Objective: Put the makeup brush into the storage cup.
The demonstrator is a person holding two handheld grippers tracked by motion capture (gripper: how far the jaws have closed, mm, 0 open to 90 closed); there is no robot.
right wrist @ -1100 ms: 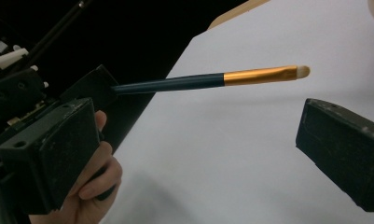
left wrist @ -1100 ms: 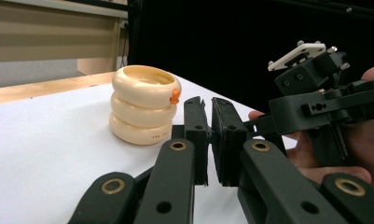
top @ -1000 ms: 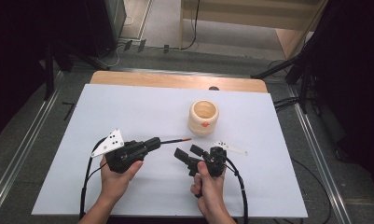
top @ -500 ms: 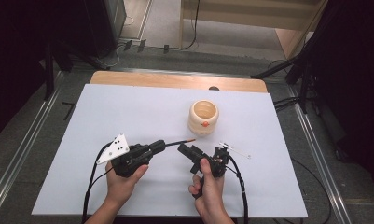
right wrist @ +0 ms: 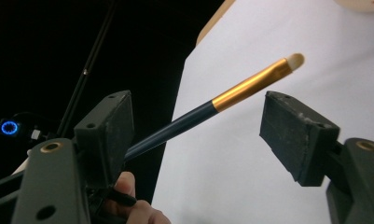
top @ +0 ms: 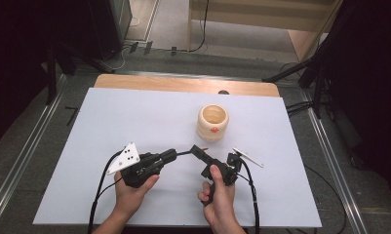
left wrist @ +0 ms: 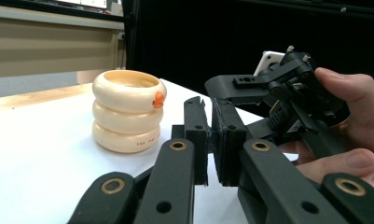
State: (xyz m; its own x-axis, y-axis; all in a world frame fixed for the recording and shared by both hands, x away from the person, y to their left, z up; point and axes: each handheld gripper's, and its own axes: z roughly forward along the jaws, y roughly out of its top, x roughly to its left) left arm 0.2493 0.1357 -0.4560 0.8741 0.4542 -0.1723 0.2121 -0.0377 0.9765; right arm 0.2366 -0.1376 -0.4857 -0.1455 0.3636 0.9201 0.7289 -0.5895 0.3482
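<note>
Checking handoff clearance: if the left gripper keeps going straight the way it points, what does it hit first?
Most likely the right gripper: in the high view the left gripper, shut on the brush, points straight at it. The right gripper's jaws have just been closing around the brush. Depth is hard to judge.

A cream ribbed wooden pot [top: 213, 122] with an orange knob stands upright on my white worktop [top: 125, 117], beyond me.

brush [right wrist: 208, 109] handle end hidden behind the hand-held gripper's near jaw, cream ringed holder [right wrist: 362, 3] cut off by top edge
</note>
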